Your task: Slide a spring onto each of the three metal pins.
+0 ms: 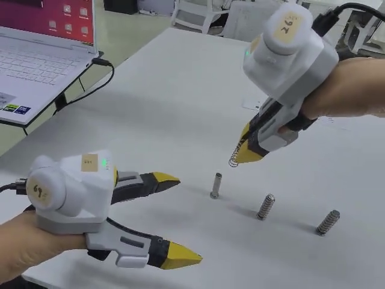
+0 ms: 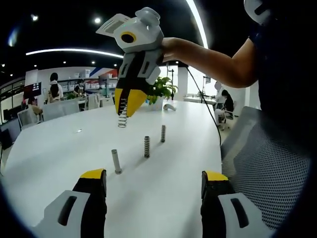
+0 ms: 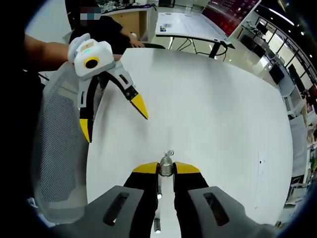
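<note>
Head view: a spring (image 1: 234,158) is clamped in the right gripper (image 1: 243,158), hung above and slightly right of the upright bare pin (image 1: 215,185); the left gripper (image 1: 189,220) is spread open.

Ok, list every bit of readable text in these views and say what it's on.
"26", uncertain: tan sticker on the right gripper.
"69", uncertain: round sticker on the left gripper.
Too small or blurred: square sticker on the left gripper; palm-rest stickers and screen icons on the laptop.
</note>
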Motion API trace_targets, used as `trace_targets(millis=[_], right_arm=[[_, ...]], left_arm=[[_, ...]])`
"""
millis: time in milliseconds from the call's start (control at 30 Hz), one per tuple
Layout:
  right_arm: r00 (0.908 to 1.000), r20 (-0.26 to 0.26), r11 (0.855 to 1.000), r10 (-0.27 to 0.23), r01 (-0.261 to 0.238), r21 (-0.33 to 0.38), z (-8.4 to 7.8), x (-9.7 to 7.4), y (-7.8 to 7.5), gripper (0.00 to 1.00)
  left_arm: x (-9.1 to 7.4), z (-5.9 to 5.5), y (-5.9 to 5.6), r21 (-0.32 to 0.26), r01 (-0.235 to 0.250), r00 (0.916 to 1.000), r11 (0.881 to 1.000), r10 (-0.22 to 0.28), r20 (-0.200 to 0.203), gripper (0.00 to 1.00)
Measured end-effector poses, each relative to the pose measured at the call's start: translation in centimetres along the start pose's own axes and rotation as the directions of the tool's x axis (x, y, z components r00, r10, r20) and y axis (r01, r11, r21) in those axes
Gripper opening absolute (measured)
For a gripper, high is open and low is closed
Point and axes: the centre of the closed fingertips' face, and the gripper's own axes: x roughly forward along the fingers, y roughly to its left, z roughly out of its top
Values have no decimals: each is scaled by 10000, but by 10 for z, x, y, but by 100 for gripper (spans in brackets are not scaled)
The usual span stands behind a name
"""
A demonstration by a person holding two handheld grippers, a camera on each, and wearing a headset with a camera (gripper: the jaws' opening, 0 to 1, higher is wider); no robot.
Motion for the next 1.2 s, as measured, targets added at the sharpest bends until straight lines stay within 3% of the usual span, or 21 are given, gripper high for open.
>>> trace_targets(millis=[667, 1200], right_arm=[[9964, -650, 9985, 542, -544, -5, -1, 33, -12, 8], [9936, -870, 9974, 719, -721, 4, -3, 45, -13, 8]], left_arm=[[4, -2, 0, 393, 318, 9993, 9987, -311, -185, 82], [5, -2, 1, 465, 328, 9993, 9984, -319, -196, 84]])
